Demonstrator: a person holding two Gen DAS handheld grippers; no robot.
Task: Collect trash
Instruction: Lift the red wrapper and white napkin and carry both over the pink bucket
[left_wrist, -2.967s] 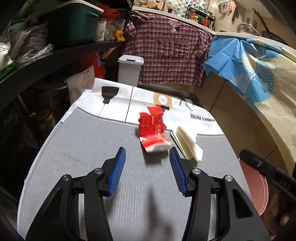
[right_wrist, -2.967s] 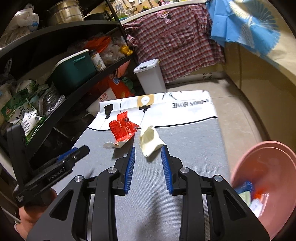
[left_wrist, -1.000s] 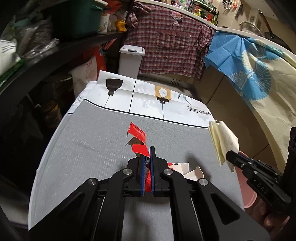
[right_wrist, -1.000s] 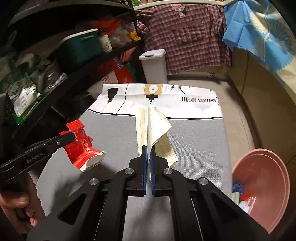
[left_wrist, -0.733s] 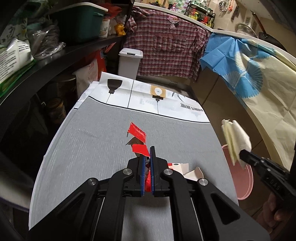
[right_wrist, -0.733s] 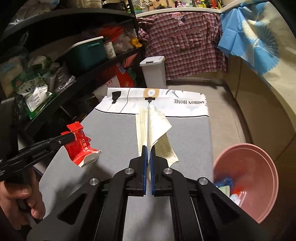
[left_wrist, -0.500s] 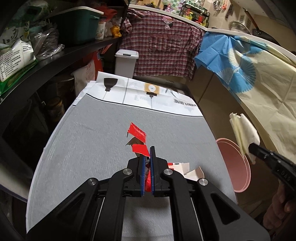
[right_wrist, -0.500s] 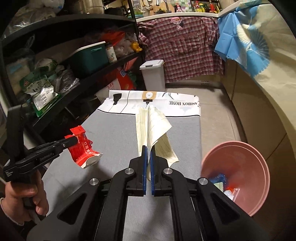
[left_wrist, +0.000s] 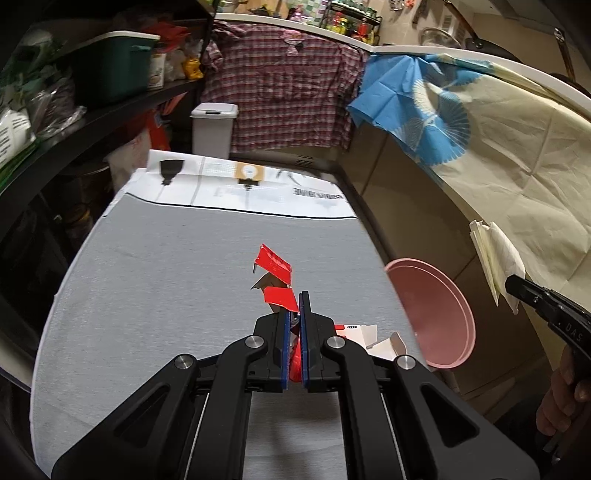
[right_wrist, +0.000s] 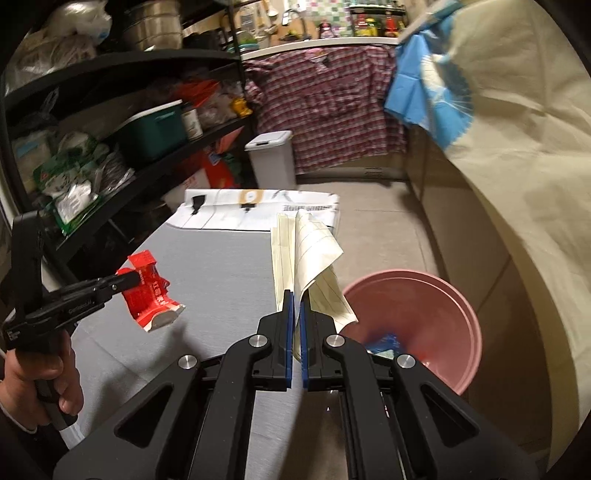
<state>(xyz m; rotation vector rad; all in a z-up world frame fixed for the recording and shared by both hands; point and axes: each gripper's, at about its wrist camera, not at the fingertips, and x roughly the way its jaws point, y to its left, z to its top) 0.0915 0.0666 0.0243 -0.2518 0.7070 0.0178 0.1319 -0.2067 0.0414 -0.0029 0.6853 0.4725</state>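
My left gripper (left_wrist: 294, 295) is shut on a crushed red carton (left_wrist: 275, 264), held in the air over the grey table (left_wrist: 166, 280). From the right wrist view the same red carton (right_wrist: 149, 291) hangs from the left gripper (right_wrist: 129, 275) at the left. My right gripper (right_wrist: 294, 293) is shut on a folded cream lined paper (right_wrist: 306, 243), lifted over the table's right edge beside a pink bin (right_wrist: 436, 310) on the floor. The paper (left_wrist: 495, 262) and the pink bin (left_wrist: 432, 310) also show at the right of the left wrist view.
The pink bin holds blue and red scraps (right_wrist: 384, 341). A white lidded bin (right_wrist: 271, 158) stands past the table's far end. Dark shelves (right_wrist: 110, 122) crowded with goods run along the left. A counter draped in cream cloth (right_wrist: 517, 192) lines the right.
Both grippers have carried their loads to the right. The paper has passed from above the table to its right edge near the pink bin, which looks larger and closer.
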